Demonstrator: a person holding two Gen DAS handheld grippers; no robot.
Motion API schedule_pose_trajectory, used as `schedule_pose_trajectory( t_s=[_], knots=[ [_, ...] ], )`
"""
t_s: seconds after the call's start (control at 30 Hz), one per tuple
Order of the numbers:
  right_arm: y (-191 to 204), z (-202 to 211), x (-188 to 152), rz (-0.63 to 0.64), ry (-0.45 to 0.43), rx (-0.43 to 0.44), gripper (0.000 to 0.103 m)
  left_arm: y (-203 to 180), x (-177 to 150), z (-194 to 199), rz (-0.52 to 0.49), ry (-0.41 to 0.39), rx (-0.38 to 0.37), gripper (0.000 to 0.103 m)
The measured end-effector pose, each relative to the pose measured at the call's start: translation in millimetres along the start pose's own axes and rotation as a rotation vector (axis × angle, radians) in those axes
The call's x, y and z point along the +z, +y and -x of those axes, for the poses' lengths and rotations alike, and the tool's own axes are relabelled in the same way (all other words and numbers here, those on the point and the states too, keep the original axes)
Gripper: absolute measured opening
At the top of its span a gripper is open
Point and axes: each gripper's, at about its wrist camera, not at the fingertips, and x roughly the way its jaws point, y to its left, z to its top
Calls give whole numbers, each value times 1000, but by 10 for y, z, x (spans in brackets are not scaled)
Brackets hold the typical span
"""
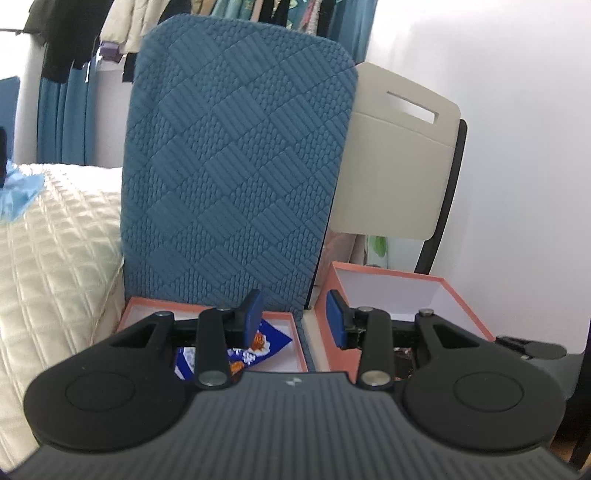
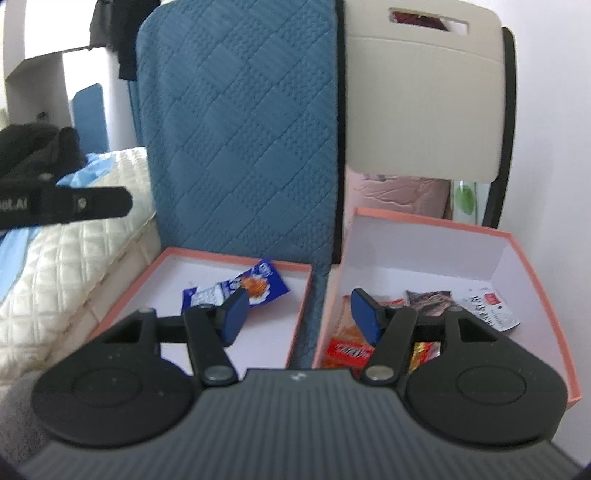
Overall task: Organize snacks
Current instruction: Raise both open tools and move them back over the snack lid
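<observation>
Both grippers – left gripper (image 1: pixel 295 319), right gripper (image 2: pixel 297 315) – are hovering w/ jaws apart, holding nothing, over two pink boxes: left box (image 2: pixel 295 325) holding a blue packet (image 2: pixel 255 284), right box (image 2: pixel 546 321) holding several snacks (image 2: pixel 347 349).

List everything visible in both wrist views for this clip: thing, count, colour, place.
Shallow cardboard box: one, pink rim, white inside, left.
Deeper cardboard box: one, same colours, right.
Blue-and-white snack packet: one, alone in the shallow box.
Snack packets in the deeper box: several; a red-and-orange packet, a dark brown packet, a white printed packet.
Quilted blue chair back: one, behind the shallow box.
Beige plastic chair back: one, behind the deeper box.
Cream quilted bedding: far left.
Hanging clothes: dark and pale, top left.
Left gripper: black, blue pads, open, empty.
Right gripper: same, open, empty.
</observation>
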Motion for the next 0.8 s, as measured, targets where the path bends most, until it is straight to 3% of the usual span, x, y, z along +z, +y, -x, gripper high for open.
schedule_pose_trajectory(
  t_s=[0.2,0.37,0.47,0.57,0.8],
  knots=[
    [121,-37,-243,24,20,5,63,128,-345,-57,95,49,9,43],
    [212,-37,-468,48,17,6,63,8,-639,-80,6,71,46,43],
    [209,2,-621,34,18,17,63,-95,-772,-8,-71,41,88,43],
    [262,22,-639,45,13,16,63,-41,-822,15,-10,51,44,43],
    [372,-91,-644,58,47,29,63,214,-756,-144,66,67,32,43]
  ],
)
